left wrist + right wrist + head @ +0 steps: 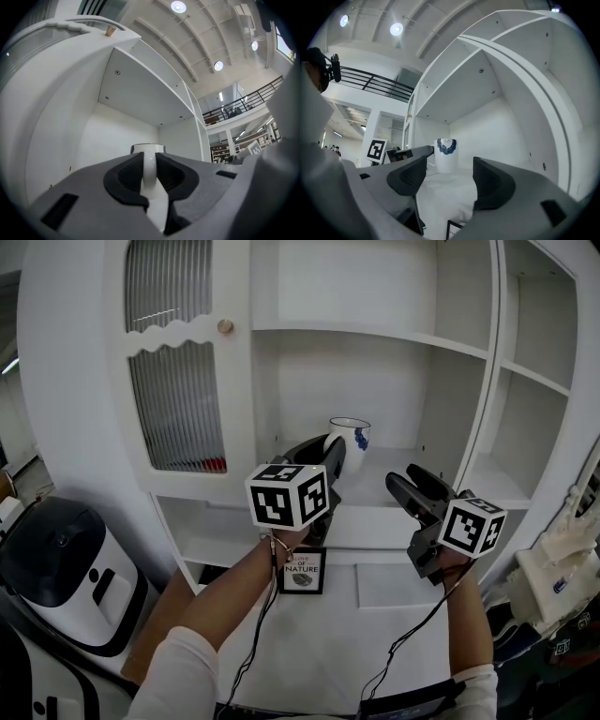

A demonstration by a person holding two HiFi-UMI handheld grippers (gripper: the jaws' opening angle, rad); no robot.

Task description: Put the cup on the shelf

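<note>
Nearest me, the person's left forearm (230, 601) and right forearm (466, 624) reach forward towards a tall white cabinet (66, 381), each with a cable running along it. Each carries a gripper with a black-and-white marker cube on top.

The right gripper (406, 480) hangs at the front edge of the open compartment, to the right of the other one. Its fingers are released and spread wide. Nothing is caught between them, only the bare shelf (389, 465) beyond.

The left gripper (330, 454) reaches a little further in. Its dark pads (126, 176) are drawn close and clamp a narrow white part of the cup (351, 439), on the cup's left side. That part looks like the handle.

Below both grippers, a small black-framed card (302, 570) stands on the lower board, near the middle.

The cup is white with a blue pattern and stands upright in the middle compartment, towards the back of the shelf. I cannot tell for certain whether its base bears on the board or sits just above it.

To the left, the ribbed glass door (178, 409) has a small round knob (225, 326). A rounded white appliance (66, 563) sits low at the near left, outside the cabinet. Further empty-looking compartments run off to the right.
</note>
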